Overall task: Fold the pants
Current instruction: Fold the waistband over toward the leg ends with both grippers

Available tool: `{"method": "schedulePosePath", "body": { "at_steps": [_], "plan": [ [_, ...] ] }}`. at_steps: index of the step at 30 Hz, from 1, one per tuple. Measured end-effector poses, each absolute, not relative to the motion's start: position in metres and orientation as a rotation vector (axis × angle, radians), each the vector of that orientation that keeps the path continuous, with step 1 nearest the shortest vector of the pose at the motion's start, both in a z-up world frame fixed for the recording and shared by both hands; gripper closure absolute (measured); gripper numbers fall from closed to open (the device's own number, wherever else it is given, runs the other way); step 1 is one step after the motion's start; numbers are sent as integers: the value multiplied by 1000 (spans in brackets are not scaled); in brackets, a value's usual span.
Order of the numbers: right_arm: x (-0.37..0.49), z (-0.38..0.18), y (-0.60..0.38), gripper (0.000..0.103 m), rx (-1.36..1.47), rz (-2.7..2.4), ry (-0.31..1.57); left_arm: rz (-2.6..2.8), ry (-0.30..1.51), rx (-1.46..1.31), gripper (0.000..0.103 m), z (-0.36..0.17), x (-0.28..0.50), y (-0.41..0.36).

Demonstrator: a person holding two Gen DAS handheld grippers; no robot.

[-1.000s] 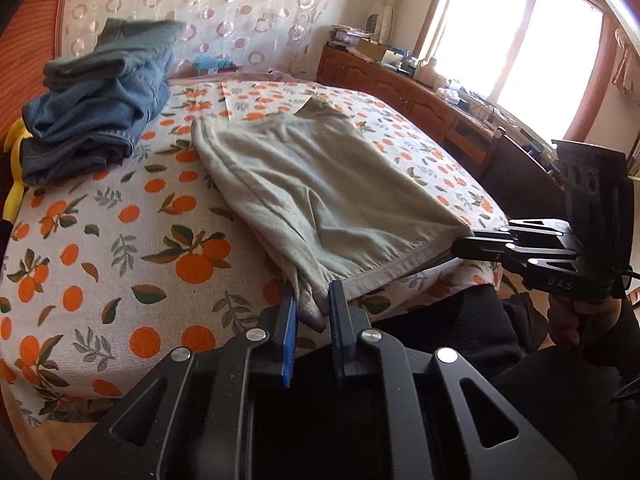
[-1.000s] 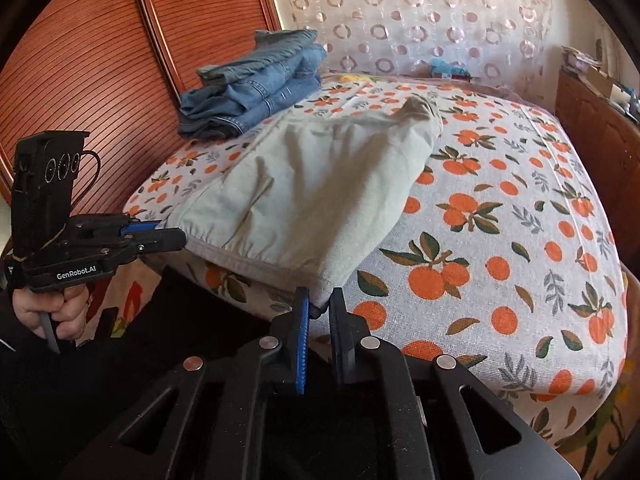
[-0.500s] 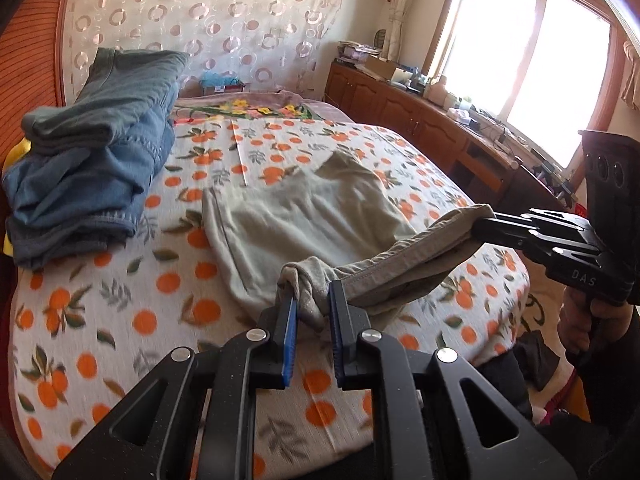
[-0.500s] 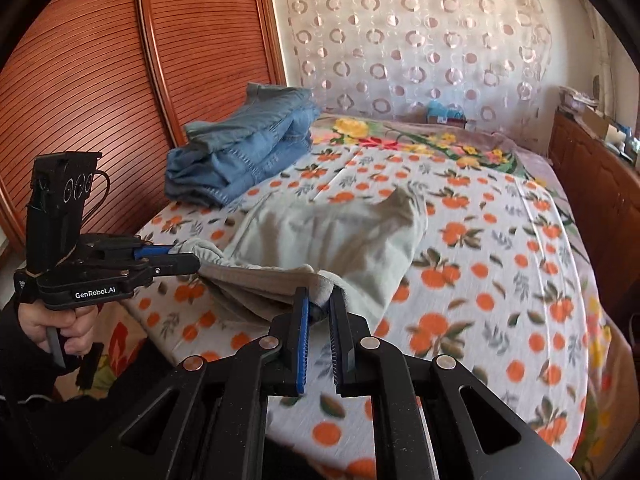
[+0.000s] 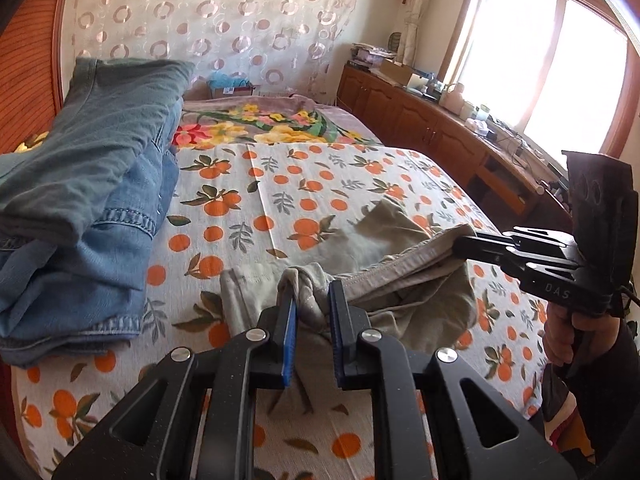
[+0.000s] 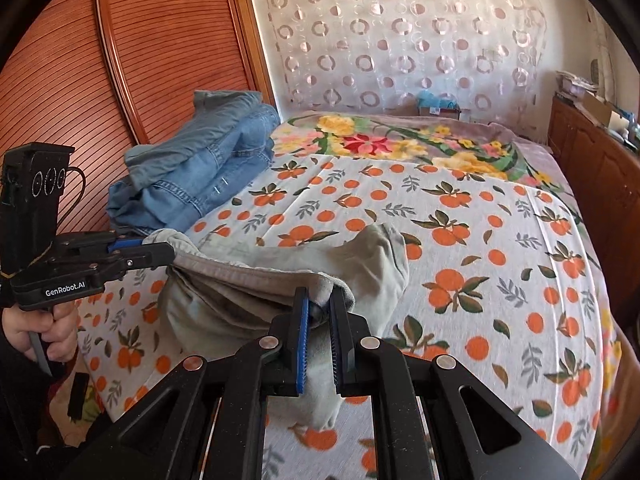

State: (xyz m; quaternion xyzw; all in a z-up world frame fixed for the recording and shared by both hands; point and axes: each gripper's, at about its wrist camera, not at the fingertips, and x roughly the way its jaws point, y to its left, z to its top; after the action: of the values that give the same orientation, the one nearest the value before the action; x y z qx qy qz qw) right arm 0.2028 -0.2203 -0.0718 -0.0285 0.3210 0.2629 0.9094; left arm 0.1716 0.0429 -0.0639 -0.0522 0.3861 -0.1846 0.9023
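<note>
Our left gripper [image 5: 311, 307] pinches one corner of the khaki pants' [image 5: 352, 240] hem between its blue-padded fingers [image 5: 289, 322], the cloth bunched up and poking out past the tips. From that corner we see the stitched edge stretched rightward to our right gripper [image 5: 460, 245], whose black fingers are clamped on the other corner, with the gloved right hand [image 5: 560, 330] gripping the handle below. Between the two grippers the edge is lifted off the bed, and loose fabric sags under it; ahead of both claws, the rest of the pants lies flat on the orange-print bedsheet [image 5: 304, 192]. Left of our left gripper, near but apart from the pants, sits a pile of folded denim jeans [image 5: 92, 200]. Beyond the sheet lies a floral blanket [image 5: 256, 124].

From the right wrist view we find our left gripper [image 6: 170, 250] at the left side, its fingers closed on the pants [image 6: 360, 256], and the left hand [image 6: 40, 330] below it. The hem runs rightward and down to our right gripper [image 6: 318, 304], which bites the bunched corner between its fingers [image 6: 303, 320]. Past the left gripper the jeans [image 6: 200, 172] are stacked; to the right of our right gripper the sheet [image 6: 500, 264] spreads bare of clothing.
</note>
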Motion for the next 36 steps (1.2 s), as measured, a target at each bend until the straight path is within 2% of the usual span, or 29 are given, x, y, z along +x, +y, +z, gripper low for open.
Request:
{"method": "schedulePosePath", "body": {
  "at_steps": [7, 20, 26, 29, 32, 34, 36],
  "plan": [
    [244, -81, -213, 94, -88, 562, 703, -379, 832, -119, 87, -78, 200, 46],
    [283, -91, -207, 94, -101, 584, 701, -366, 821, -88, 87, -72, 222, 46],
    [282, -87, -208, 93, -113, 583, 705, -363, 833, -108, 81, -70, 226, 50],
    [280, -83, -211, 87, -96, 586, 699, -361, 828, -103, 80, -67, 224, 49],
    [278, -79, -217, 83, -99, 552, 681, -363, 815, -98, 71, -63, 222, 49],
    [277, -78, -222, 82, -96, 536, 679, -366, 806, -103, 57, -61, 220, 50],
    [275, -78, -226, 82, -90, 541, 684, -365, 803, -106, 55, -60, 218, 51]
  ]
}}
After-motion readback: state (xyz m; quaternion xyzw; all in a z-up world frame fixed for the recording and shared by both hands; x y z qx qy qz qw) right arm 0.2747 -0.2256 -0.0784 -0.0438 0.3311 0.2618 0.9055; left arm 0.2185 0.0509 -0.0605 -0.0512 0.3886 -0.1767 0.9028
